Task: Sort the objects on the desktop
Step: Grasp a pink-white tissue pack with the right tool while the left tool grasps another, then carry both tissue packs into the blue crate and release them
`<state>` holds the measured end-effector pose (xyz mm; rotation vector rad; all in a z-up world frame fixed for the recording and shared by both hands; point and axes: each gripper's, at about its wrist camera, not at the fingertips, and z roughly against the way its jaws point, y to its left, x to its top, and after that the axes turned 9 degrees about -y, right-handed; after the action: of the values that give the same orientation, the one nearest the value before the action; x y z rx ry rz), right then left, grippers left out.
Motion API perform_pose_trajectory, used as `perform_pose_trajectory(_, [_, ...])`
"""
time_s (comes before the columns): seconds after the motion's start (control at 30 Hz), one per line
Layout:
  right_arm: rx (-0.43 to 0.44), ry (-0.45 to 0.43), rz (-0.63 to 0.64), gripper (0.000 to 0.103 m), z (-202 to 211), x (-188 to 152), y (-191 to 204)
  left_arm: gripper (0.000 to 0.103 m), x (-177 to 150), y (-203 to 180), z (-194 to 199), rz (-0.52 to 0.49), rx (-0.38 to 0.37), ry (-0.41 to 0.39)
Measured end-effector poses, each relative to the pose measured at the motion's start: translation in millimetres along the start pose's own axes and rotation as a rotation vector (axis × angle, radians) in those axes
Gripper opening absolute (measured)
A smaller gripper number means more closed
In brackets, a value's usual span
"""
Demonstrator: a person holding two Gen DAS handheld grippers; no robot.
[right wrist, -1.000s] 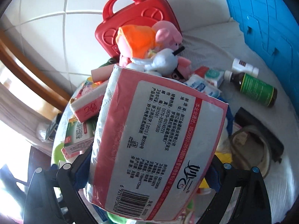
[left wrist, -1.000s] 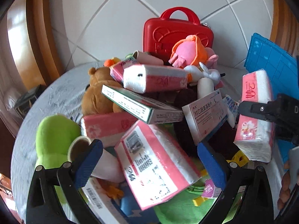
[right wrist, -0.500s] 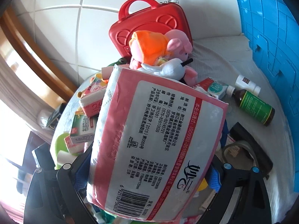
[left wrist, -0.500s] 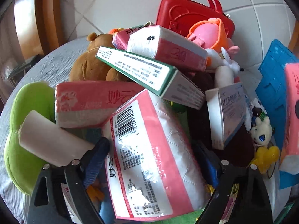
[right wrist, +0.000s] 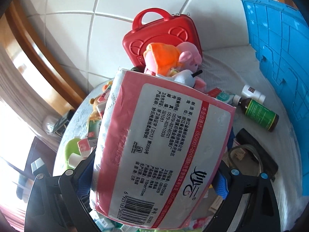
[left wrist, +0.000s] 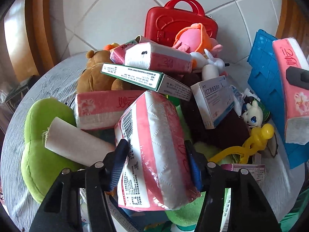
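My left gripper (left wrist: 157, 164) is shut on a pink and white tissue pack (left wrist: 154, 150) at the near side of a heap of objects on a round table (left wrist: 48, 81). The heap holds more tissue packs (left wrist: 102, 108), medicine boxes (left wrist: 143, 78), a brown teddy bear (left wrist: 94, 77), a green plush (left wrist: 40, 141) and a red case (left wrist: 179, 27). My right gripper (right wrist: 156, 176) is shut on another pink tissue pack (right wrist: 160, 147) and holds it above the table; this pack also shows at the right in the left wrist view (left wrist: 291, 96).
A blue crate (right wrist: 280, 58) stands at the right. A dark bottle with a green label (right wrist: 258, 114) and a white bottle (right wrist: 253, 92) lie on the table beside it. A pink plush (right wrist: 173, 58) leans on the red case (right wrist: 162, 32). A yellow toy (left wrist: 255, 143) lies in the heap.
My left gripper moved in and closed on the tissue pack, which has turned more upright between the fingers. My right gripper has risen with its pack.
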<state>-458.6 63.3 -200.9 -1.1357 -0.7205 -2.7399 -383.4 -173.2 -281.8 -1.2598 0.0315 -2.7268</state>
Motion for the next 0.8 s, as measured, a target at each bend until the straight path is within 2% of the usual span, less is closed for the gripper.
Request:
perform_pose_trajectory(0.13, [0.002,-0.013,0.001,0.098,5,-1,4,0.057,2,5,10,-0.012,-0.026,-0.019])
perform_pose_trajectory(0.23, [0.011,-0.013,-0.008,0.098,5,-2,7,0.057,6,2,16,-0.049,-0.02,-0.031])
perform_pose_trajectory(0.37, [0.011,-0.038,0.013,0.098,11,-1,15,0.057,18,-8,34,-0.11,-0.012,-0.085])
perform_pose_trajectory(0.57, [-0.006,-0.125,0.049,0.098,34,4,25,0.057,40,-20,58,-0.167,-0.004,-0.161])
perform_pose_trajectory(0.8, [-0.046,-0.262,0.066,0.098,83,12,27,0.057,72,-55,98,-0.264,-0.044,-0.286])
